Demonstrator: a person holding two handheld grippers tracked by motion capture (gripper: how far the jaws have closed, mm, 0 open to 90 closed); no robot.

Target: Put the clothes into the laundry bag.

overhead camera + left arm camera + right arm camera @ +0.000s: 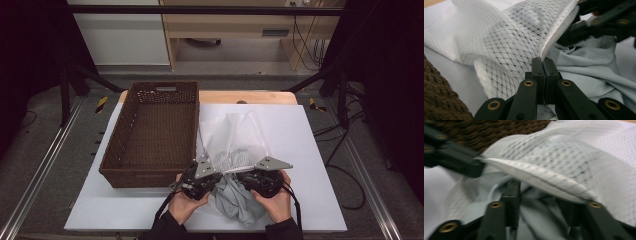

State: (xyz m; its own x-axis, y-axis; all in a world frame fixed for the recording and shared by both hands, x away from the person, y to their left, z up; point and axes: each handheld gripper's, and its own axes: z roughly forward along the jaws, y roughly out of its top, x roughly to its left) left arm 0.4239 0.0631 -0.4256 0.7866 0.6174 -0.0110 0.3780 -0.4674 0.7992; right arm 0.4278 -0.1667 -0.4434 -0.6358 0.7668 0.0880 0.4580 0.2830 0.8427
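Observation:
A white mesh bag (235,140) lies on the white board beside the basket, its mouth toward me. A pale grey-blue garment (237,200) is bunched at that mouth between my hands. My left gripper (541,61) is shut on the bag's hemmed rim (554,40), lifting it off the garment (594,62). In the high view it sits at the bag's front left (207,175). My right gripper (540,195) has its jaws apart under the raised rim (544,178), with folds of the garment (536,217) between them. From above, the right gripper (250,176) is at the bag's front right.
A brown wicker basket (112,150) stands empty left of the bag, and its wall shows in the left gripper view (439,95). The white board (310,150) covers the wooden table. Black frame legs and cables flank the table.

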